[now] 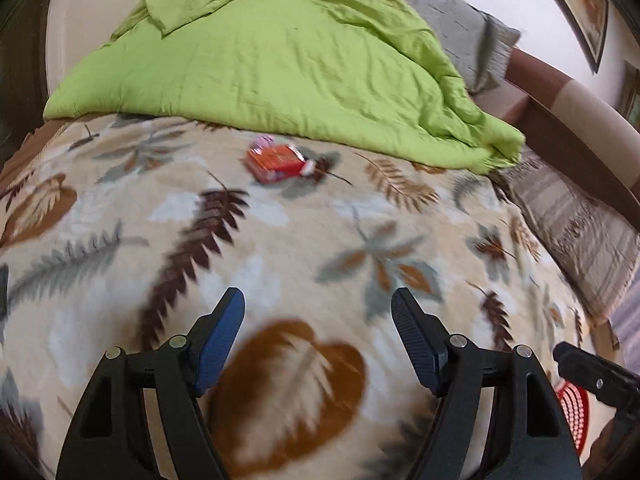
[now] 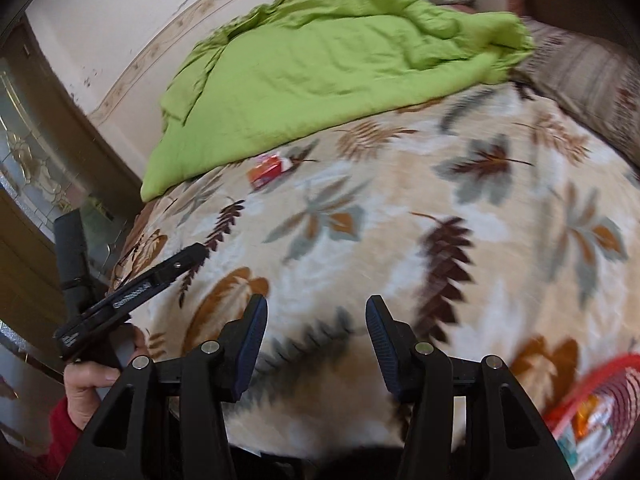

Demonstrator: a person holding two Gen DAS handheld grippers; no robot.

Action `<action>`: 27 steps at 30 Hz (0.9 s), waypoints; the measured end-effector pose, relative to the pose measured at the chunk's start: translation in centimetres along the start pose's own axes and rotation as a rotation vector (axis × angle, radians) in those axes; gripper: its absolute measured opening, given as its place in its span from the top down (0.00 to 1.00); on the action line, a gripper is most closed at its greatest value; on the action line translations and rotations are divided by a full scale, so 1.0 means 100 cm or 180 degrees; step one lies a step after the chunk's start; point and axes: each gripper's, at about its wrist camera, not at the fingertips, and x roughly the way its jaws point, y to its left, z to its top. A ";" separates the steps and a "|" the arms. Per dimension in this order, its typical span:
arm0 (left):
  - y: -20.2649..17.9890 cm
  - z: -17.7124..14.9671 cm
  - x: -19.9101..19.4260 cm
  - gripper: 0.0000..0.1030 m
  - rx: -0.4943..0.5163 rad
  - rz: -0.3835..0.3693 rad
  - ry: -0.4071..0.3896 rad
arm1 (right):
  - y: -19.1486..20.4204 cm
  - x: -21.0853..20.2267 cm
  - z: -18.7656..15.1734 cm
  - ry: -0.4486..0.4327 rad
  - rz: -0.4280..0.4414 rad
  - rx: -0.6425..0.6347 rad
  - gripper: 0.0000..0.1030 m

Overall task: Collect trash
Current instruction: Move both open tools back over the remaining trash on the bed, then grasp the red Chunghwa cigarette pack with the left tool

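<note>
A small red-orange carton (image 1: 276, 162) lies on the leaf-patterned blanket (image 1: 280, 248), just in front of the green duvet's edge. It also shows in the right wrist view (image 2: 267, 171). My left gripper (image 1: 318, 312) is open and empty, hovering above the blanket well short of the carton. My right gripper (image 2: 316, 318) is open and empty, also over the blanket and far from the carton. A red mesh basket (image 2: 600, 396) holding wrappers sits at the lower right of the right wrist view; it also shows in the left wrist view (image 1: 574, 408).
A crumpled green duvet (image 1: 272, 52) covers the far half of the bed. Grey and striped pillows (image 1: 580, 236) lie at the right by the brown headboard (image 1: 568, 128). A wall and a glass-panelled door (image 2: 32, 152) stand left of the bed.
</note>
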 end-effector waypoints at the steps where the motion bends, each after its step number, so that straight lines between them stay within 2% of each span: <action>1: 0.004 0.008 0.006 0.27 0.0036 0.0007 -0.0005 | 0.007 0.010 0.005 0.0011 0.0012 -0.0011 0.44; 5: 0.014 0.047 0.040 0.23 0.0258 0.0103 -0.0036 | 0.024 0.046 0.015 0.0009 0.0055 0.0031 0.41; 10: 0.022 0.092 0.092 0.19 0.0421 0.0148 -0.0047 | 0.025 0.100 0.017 0.0105 0.0092 0.0160 0.41; 18: 0.037 0.143 0.192 0.19 0.0550 0.0250 0.0224 | 0.003 0.132 0.016 0.0034 -0.0084 0.0209 0.41; 20: 0.043 0.153 0.204 0.19 0.0457 0.0248 0.0229 | -0.006 0.138 0.016 0.0124 -0.0023 0.0347 0.41; 23: 0.047 0.162 0.220 0.19 0.0396 0.0071 0.0346 | -0.013 0.142 0.016 0.0177 0.0016 0.0446 0.41; 27: 0.034 0.153 0.233 0.19 0.0633 -0.0038 0.0647 | -0.017 0.143 0.017 0.0182 0.0087 0.0504 0.41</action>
